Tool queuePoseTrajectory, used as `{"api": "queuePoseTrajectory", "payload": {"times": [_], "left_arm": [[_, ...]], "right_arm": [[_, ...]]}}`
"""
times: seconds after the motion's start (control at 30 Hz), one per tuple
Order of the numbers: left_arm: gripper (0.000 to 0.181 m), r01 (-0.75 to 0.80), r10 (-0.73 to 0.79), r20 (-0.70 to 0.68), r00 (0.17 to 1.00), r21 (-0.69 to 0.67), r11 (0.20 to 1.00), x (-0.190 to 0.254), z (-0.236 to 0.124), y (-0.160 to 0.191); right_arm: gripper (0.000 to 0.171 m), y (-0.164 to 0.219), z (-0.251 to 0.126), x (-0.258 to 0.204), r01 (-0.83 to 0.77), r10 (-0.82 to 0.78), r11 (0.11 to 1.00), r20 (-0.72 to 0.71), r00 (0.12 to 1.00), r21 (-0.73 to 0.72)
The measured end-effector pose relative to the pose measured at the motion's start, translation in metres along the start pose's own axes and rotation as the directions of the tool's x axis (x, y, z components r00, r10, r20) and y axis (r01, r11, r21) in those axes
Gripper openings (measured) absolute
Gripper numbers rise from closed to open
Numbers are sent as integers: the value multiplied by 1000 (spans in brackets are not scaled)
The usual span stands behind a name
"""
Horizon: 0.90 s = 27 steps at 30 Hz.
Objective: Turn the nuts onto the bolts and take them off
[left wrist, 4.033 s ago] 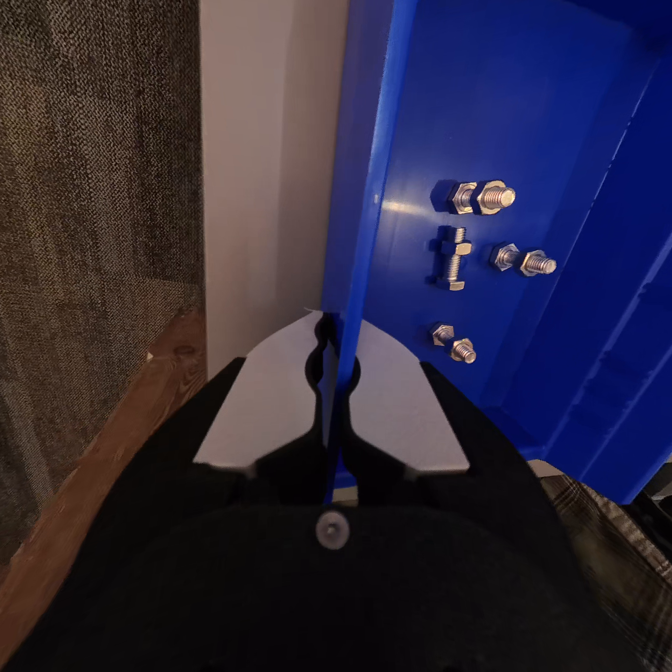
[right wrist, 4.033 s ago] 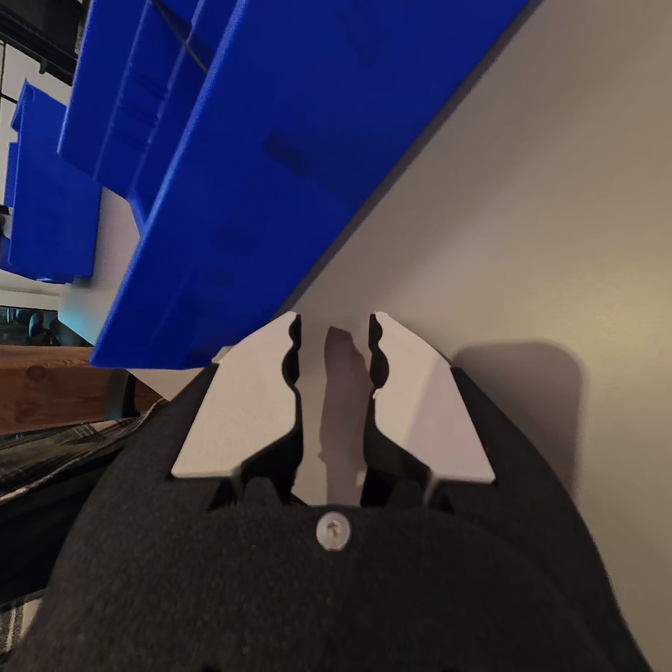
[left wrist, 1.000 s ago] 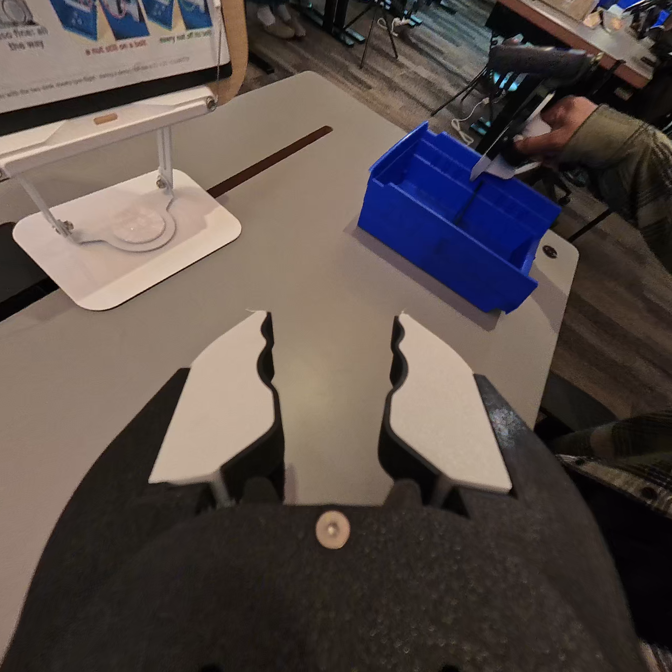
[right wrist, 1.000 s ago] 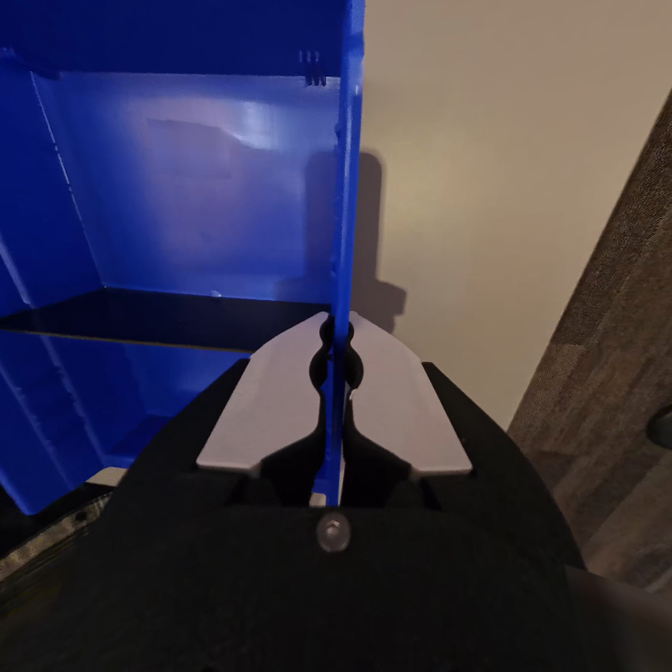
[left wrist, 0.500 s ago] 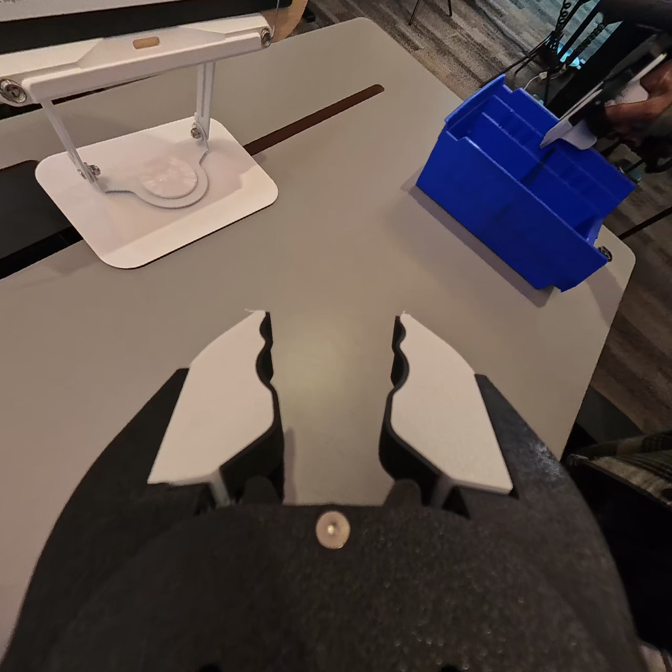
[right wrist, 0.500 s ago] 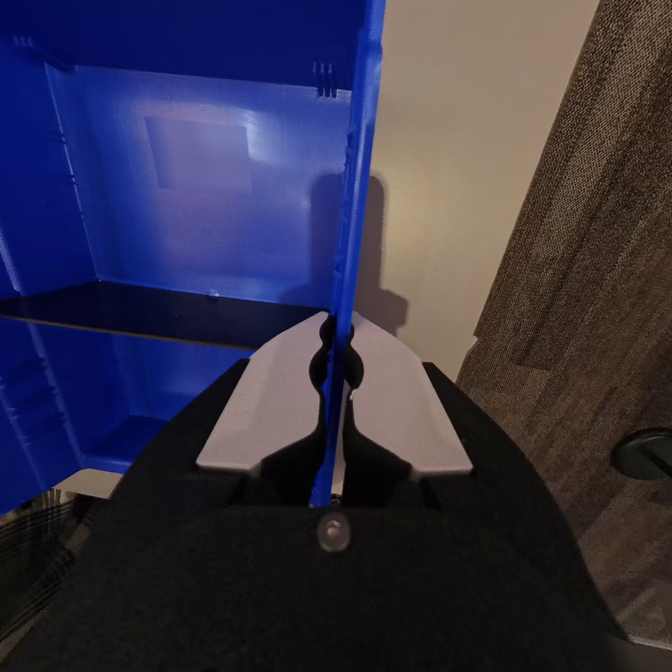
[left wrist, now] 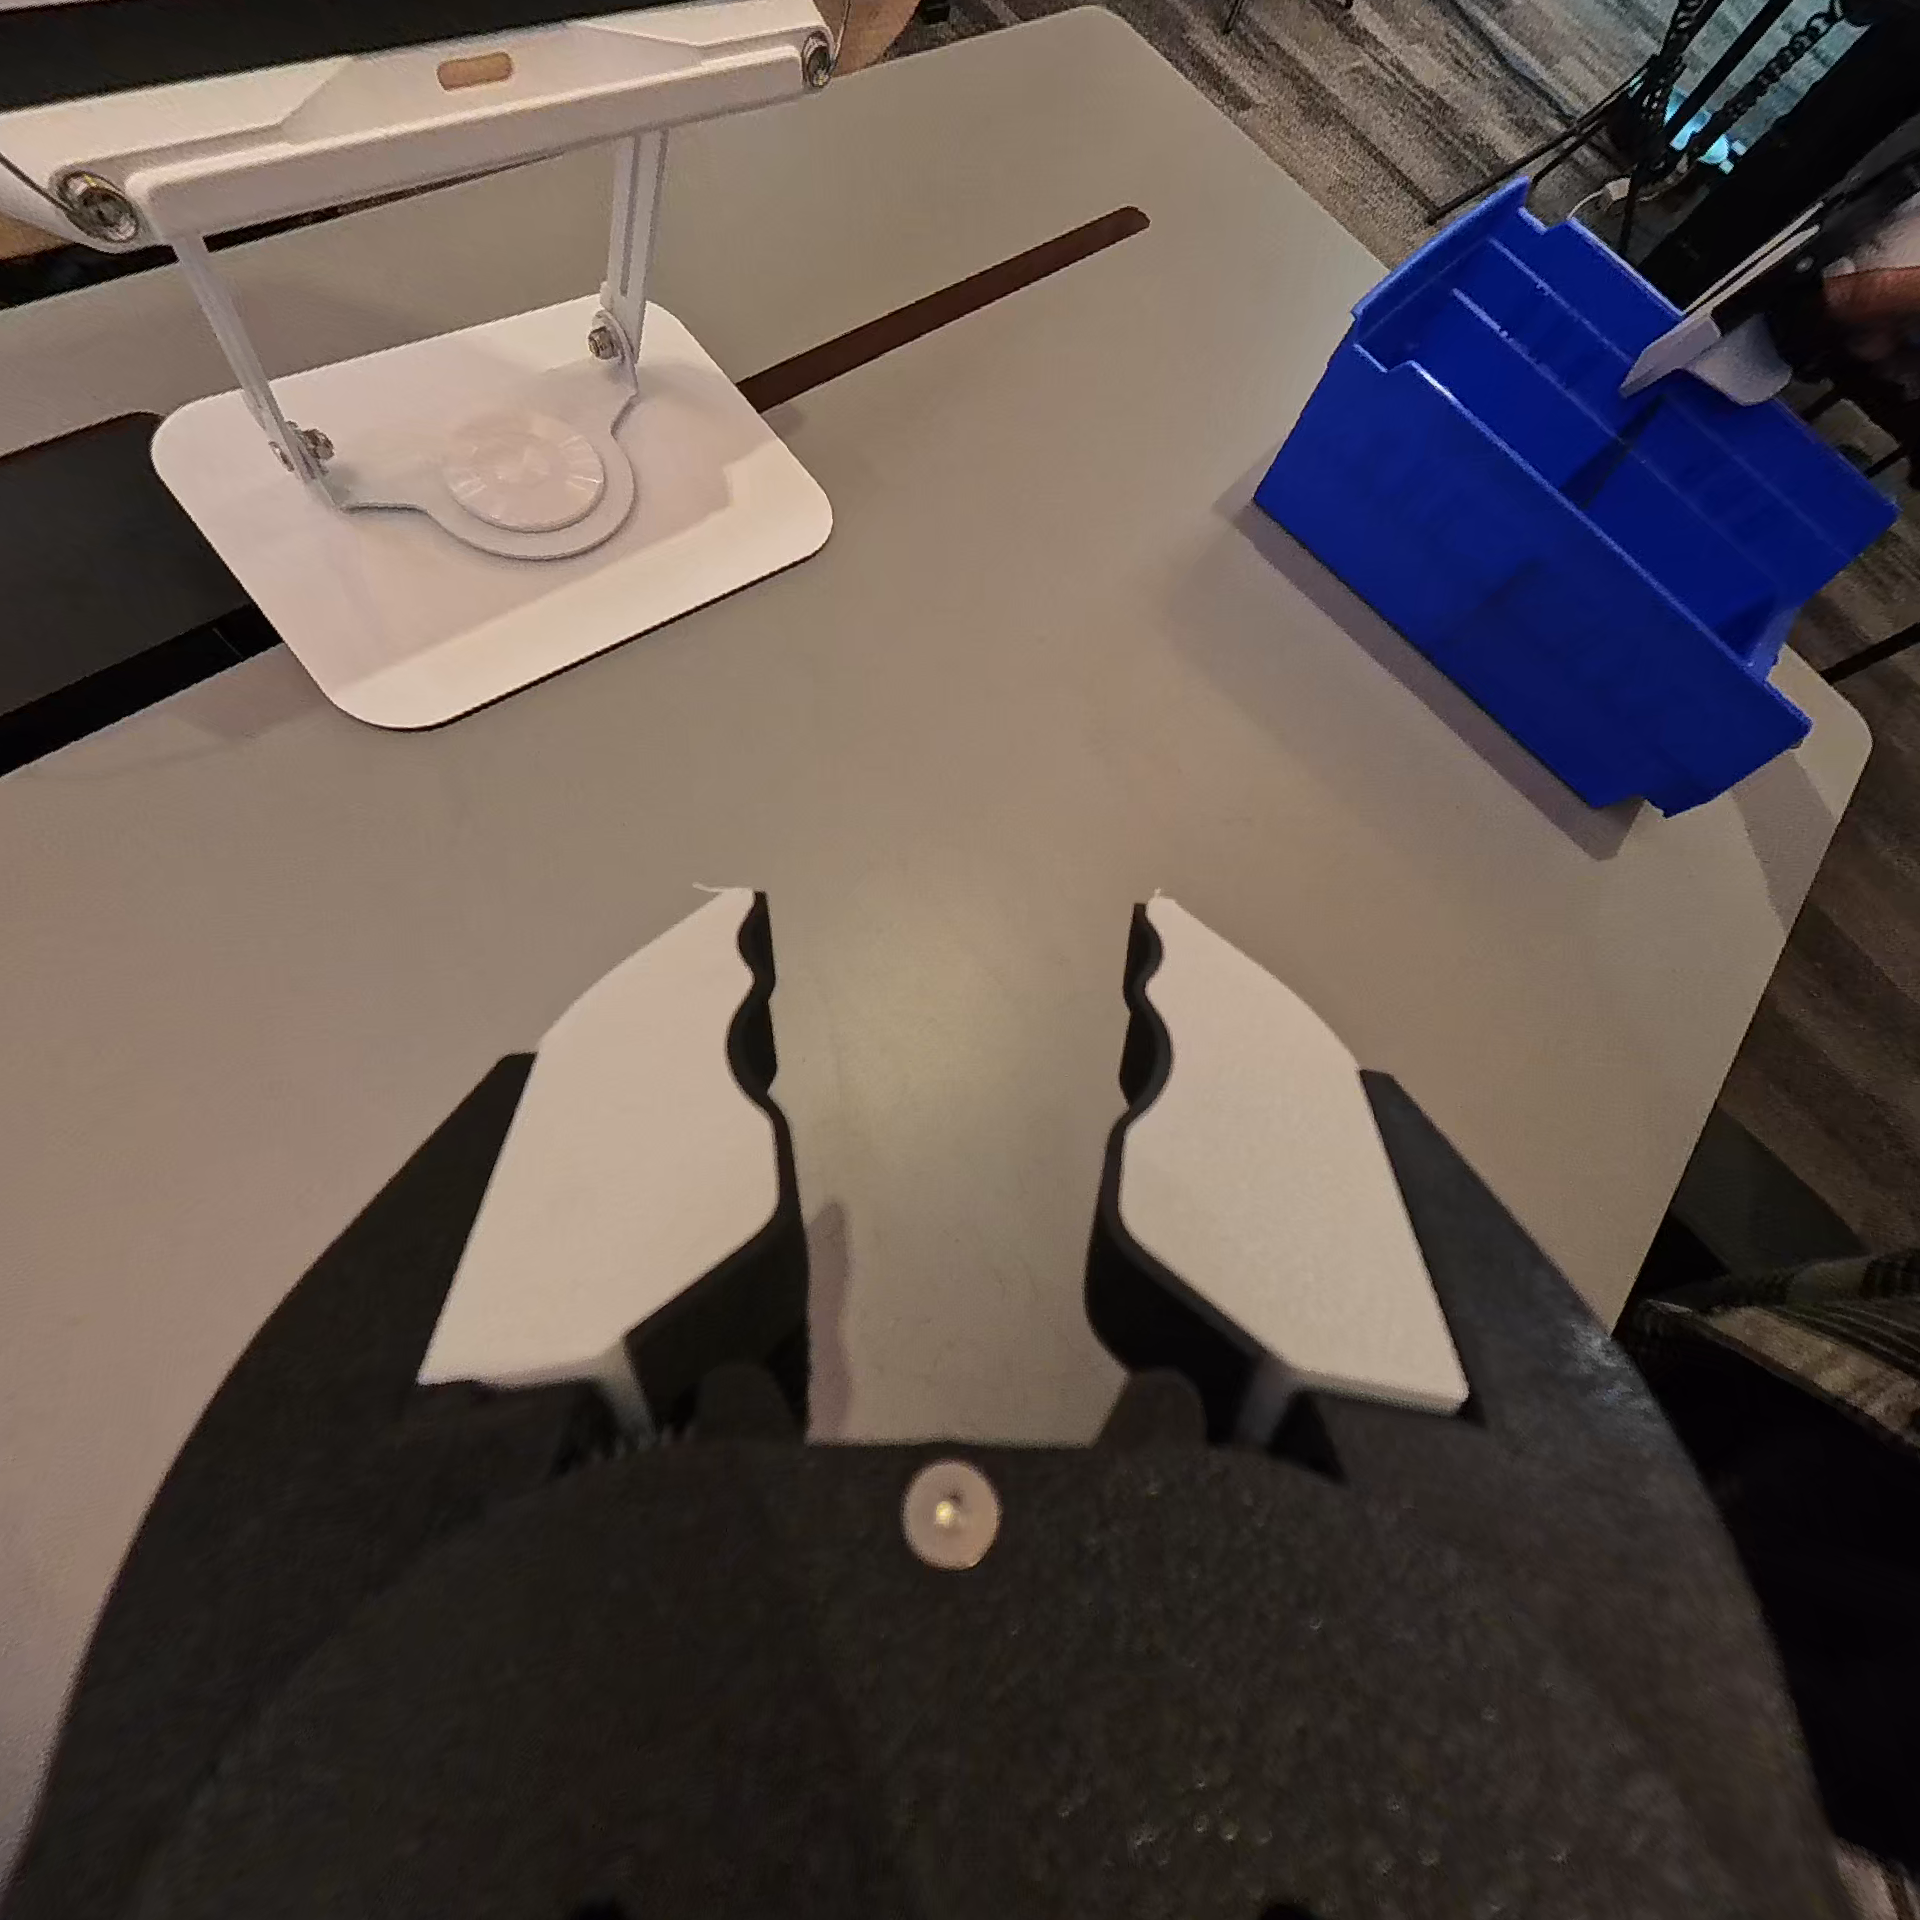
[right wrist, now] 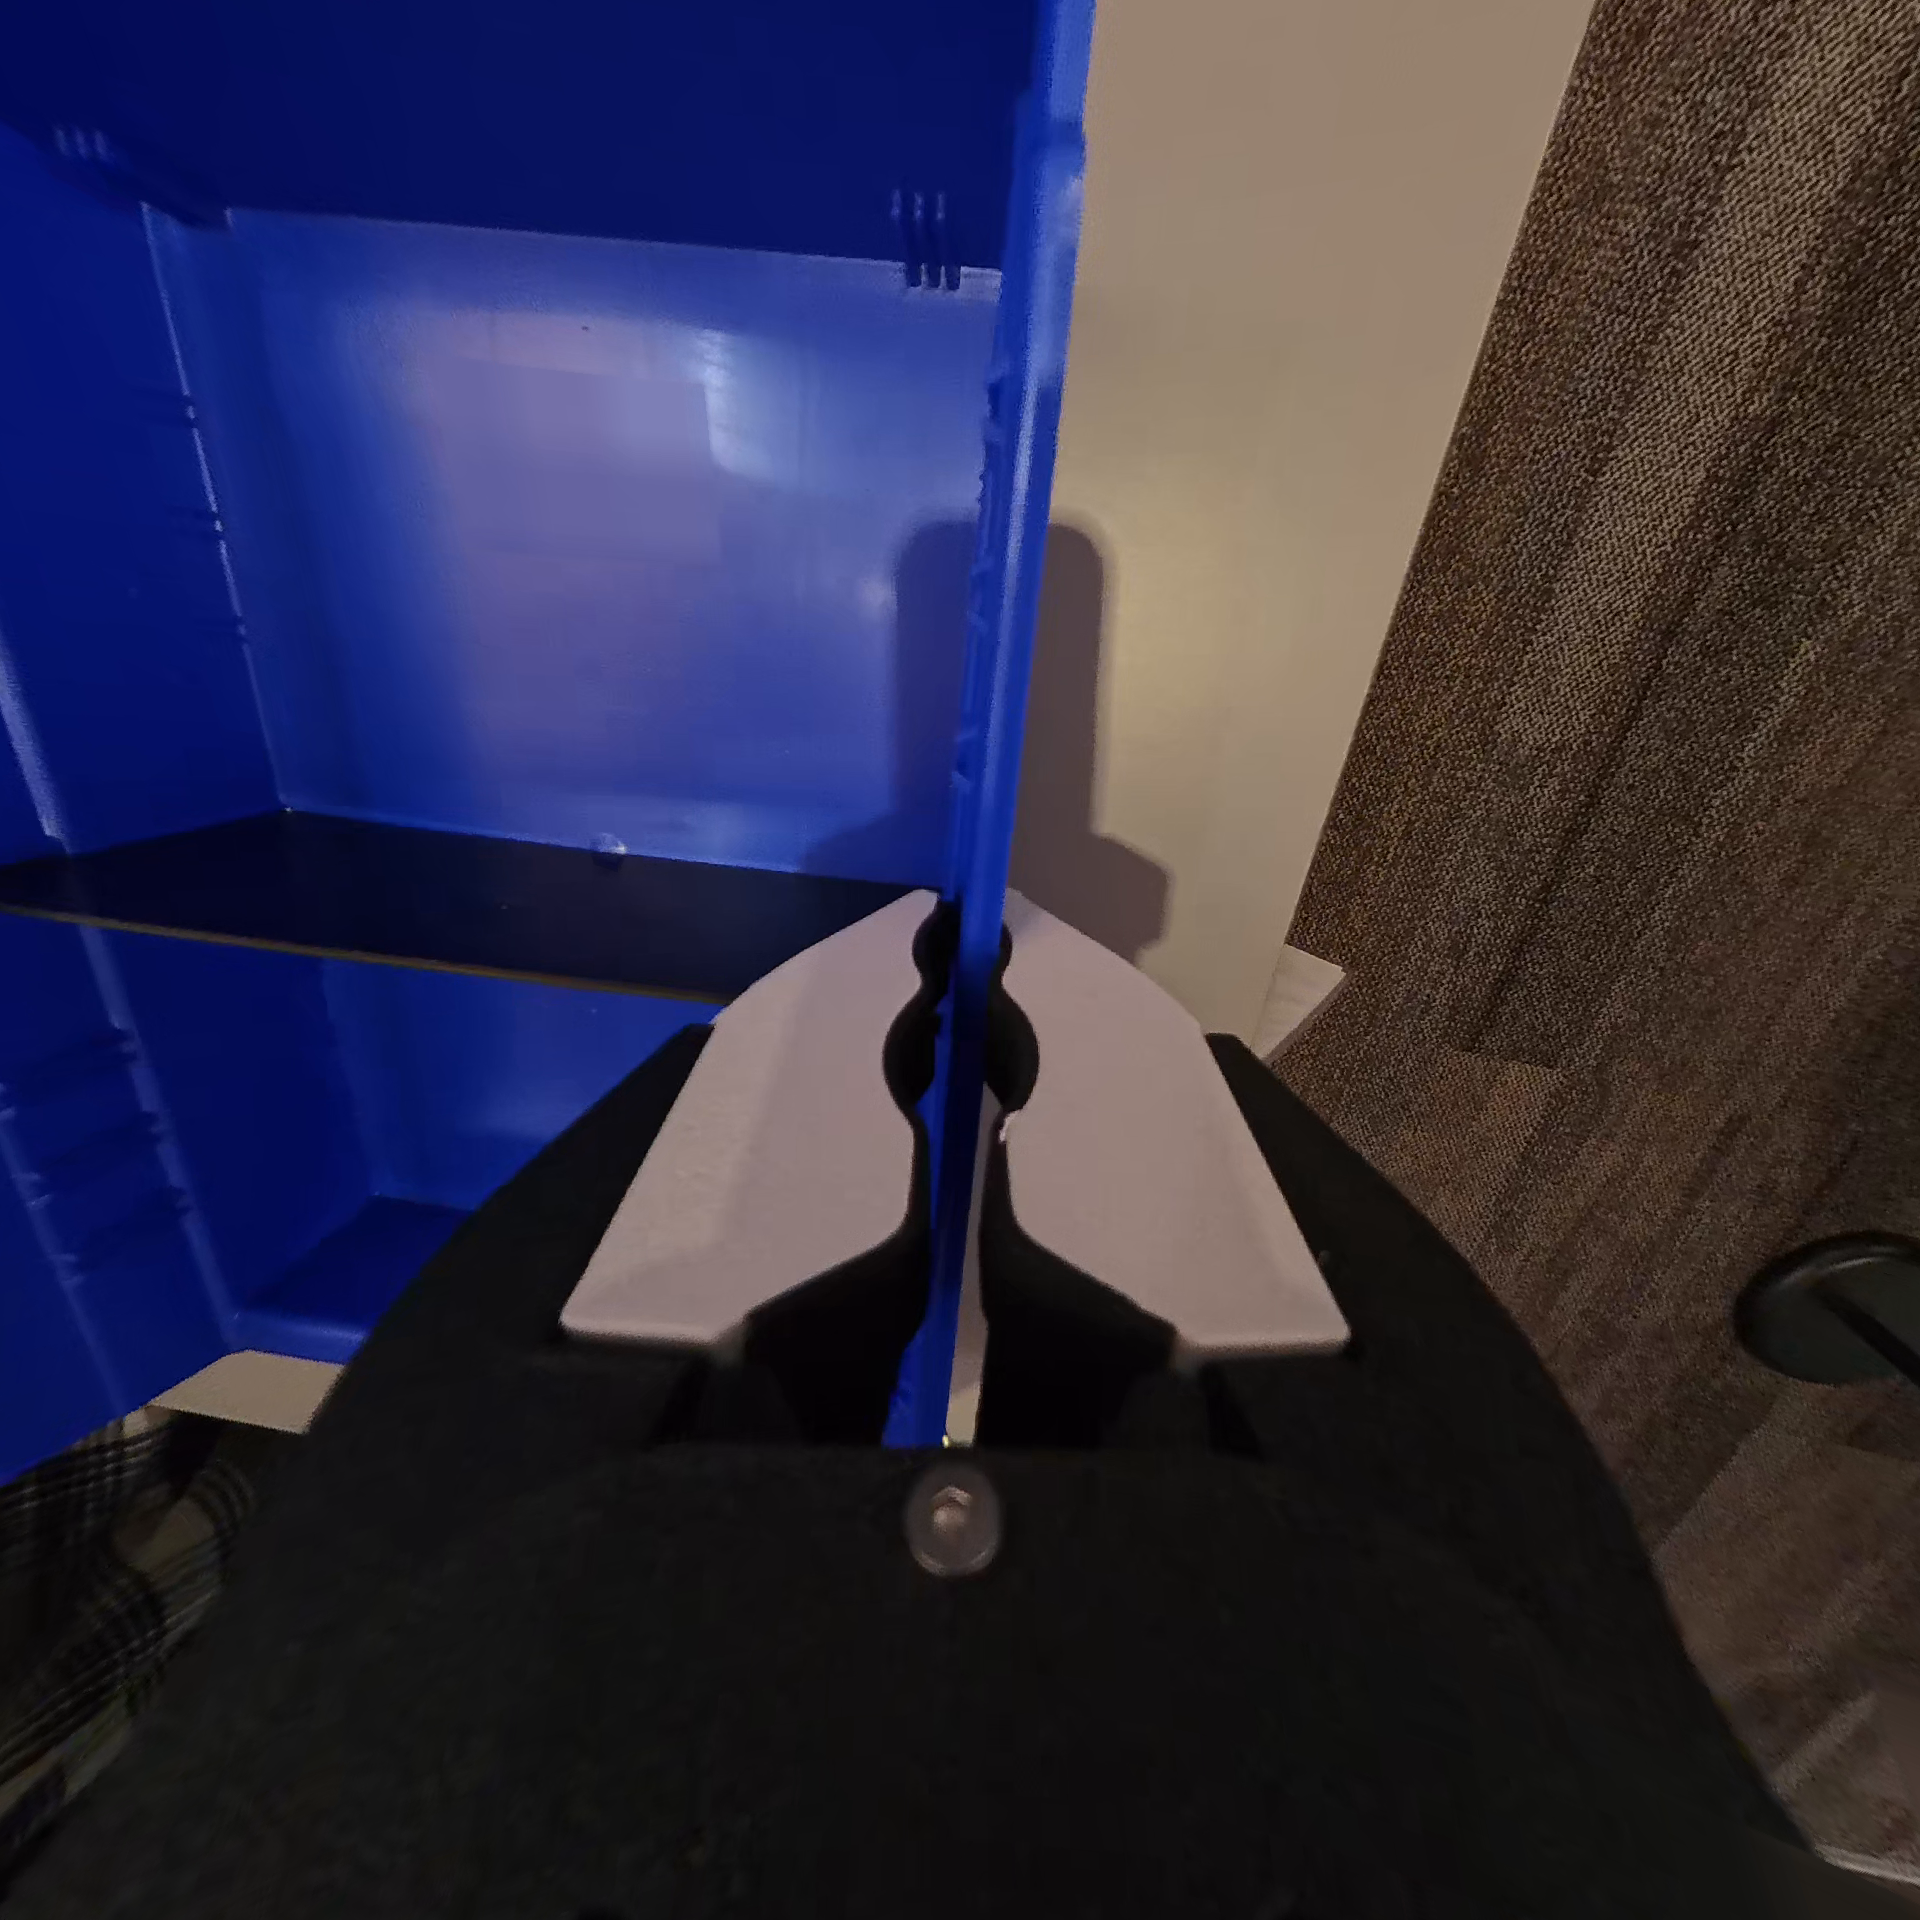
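Bin first: through my left camera I see a blue plastic bin (left wrist: 1538,582) sitting near the far right corner of the smooth grey table (left wrist: 935,727). Its walls are hard and shiny. My left gripper (left wrist: 940,904) hangs over the bare table with its flat white fingers (left wrist: 623,1143) spread wide, holding nothing. A white metal stand (left wrist: 499,520) with a flat, rounded base sits far left. My right gripper (left wrist: 1662,358) shows at the bin's far wall. Through my right camera, my right gripper (right wrist: 966,914) is pinched tight on the bin's thin side wall (right wrist: 997,623). A dark divider (right wrist: 416,894) splits the bin (right wrist: 520,571) into two parts. I cannot see any nuts or bolts inside. Rough brown carpet (right wrist: 1610,727) lies beside the table.
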<state>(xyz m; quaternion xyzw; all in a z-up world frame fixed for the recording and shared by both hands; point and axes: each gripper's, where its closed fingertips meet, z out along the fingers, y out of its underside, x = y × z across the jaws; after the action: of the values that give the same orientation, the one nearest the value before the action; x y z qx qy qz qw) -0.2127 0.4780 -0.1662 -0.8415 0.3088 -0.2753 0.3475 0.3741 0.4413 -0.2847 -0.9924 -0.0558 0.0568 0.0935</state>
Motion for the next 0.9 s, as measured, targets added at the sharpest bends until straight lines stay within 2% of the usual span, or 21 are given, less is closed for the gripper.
{"api": "queuePoseTrajectory", "payload": {"times": [0.43, 0.57, 0.7, 0.8, 0.87, 0.9], "left_arm": [[65, 2, -2, 7, 1000, -10, 1000, -2, 2, 2], [65, 1, -1, 5, 1000, -7, 1000, -1, -1, 1], [65, -7, 7, 1, 1000, 20, 1000, 3, -9, -3], [65, -21, 21, 2, 1000, 41, 999, 9, -18, -5], [65, -29, 29, 5, 1000, 59, 998, 13, -25, -6], [65, -33, 32, 8, 999, 67, 997, 15, -29, -4]], "right_arm": [[4, 2, -2, 7, -15, 14, 1000, 16, 1000, 20], [5, 2, -9, 8, 36, -36, 996, -10, 999, 79], [23, -12, -53, -3, 27, -22, 958, -23, 1000, 285], [31, -25, -106, -41, 45, -64, 866, 22, 998, 499], [38, -25, -135, -71, 81, -91, 794, -14, 996, 602], [46, -23, -146, -86, 107, -100, 758, -47, 994, 643]]}}
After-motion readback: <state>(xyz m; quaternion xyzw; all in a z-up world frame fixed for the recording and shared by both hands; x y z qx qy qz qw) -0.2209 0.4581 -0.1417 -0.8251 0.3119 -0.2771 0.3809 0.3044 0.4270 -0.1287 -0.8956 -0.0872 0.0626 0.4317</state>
